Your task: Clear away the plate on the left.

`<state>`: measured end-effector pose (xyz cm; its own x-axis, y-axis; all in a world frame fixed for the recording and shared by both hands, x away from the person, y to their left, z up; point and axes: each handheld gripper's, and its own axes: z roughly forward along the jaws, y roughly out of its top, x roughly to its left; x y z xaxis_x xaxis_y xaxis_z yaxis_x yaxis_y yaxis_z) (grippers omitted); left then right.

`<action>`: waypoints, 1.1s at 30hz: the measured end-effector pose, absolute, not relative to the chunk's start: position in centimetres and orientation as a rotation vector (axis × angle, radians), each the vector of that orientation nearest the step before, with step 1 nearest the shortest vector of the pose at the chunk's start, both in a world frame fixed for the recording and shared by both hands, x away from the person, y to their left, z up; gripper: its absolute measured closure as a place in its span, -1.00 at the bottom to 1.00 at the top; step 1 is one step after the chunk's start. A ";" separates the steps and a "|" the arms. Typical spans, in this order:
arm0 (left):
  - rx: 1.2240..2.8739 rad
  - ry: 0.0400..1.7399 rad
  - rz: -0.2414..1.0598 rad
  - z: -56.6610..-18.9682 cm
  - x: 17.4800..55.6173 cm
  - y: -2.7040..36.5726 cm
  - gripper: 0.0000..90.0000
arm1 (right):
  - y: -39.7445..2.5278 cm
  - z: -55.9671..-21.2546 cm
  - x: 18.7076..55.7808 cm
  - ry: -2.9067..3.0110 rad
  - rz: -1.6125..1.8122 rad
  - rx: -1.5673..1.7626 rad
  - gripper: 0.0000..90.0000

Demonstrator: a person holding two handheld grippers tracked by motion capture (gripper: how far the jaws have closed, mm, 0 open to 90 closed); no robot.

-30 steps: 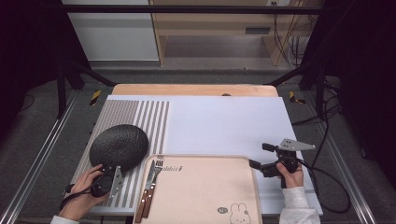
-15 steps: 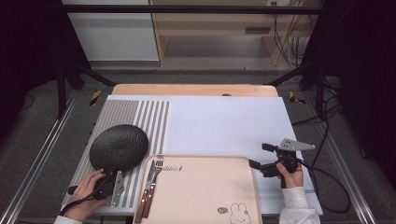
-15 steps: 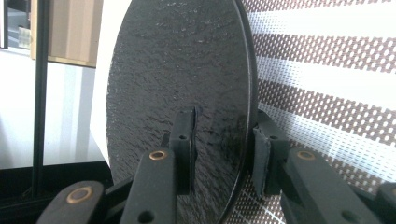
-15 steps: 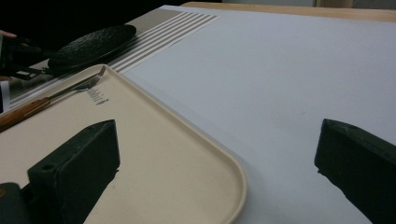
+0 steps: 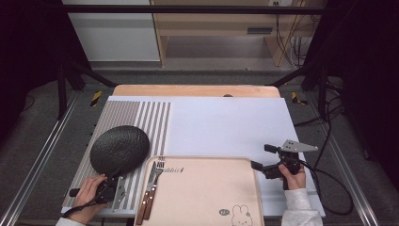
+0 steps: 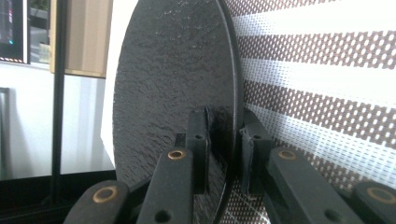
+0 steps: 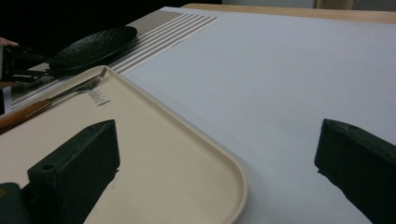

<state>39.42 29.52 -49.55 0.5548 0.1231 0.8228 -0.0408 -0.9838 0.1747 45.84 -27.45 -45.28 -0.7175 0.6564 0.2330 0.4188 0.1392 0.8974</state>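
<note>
One beige tray (image 5: 207, 188) sits at the near edge of the table, at 6 o'clock in the high view. It holds two pieces of cutlery, both with wooden handles, lying side by side along its left rim: one fork (image 5: 153, 186) and one knife (image 5: 146, 190), tips toward 12 o'clock. The rest of the tray is bare apart from a printed rabbit (image 5: 241, 212) at its near right corner.

One black plate (image 5: 119, 149) lies at 9 o'clock from the tray, just beside its far left corner, over the striped mat (image 5: 150, 120). The left gripper (image 5: 112, 181) comes in at the plate's 6 o'clock edge. In the left gripper view its jaws are drawn close together with the plate's rim (image 6: 231, 93) between them, one jaw on each face, so it has hold of the plate.

The right gripper (image 5: 263, 157) hovers at 3 o'clock from the tray, over the white sheet (image 5: 226, 122). In the right gripper view its jaws stand wide apart and hold nothing; one jaw is above the tray's corner (image 7: 219, 177), the other above the sheet.

One plate, one tray, one fork, one knife, two grippers.
</note>
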 end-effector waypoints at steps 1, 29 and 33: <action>2.614 0.062 1.409 -49.6 39.4 29.5 0.72 | -27.4 -45.3 45.8 2.197 1.614 1.059 -0.99; 2.592 -0.105 1.607 -51.0 39.3 28.8 0.83 | -27.4 -45.2 45.8 2.194 1.617 1.054 -0.99; 2.587 -0.097 1.608 -50.9 39.3 28.7 0.84 | -27.4 -45.2 45.8 2.197 1.612 1.054 -0.99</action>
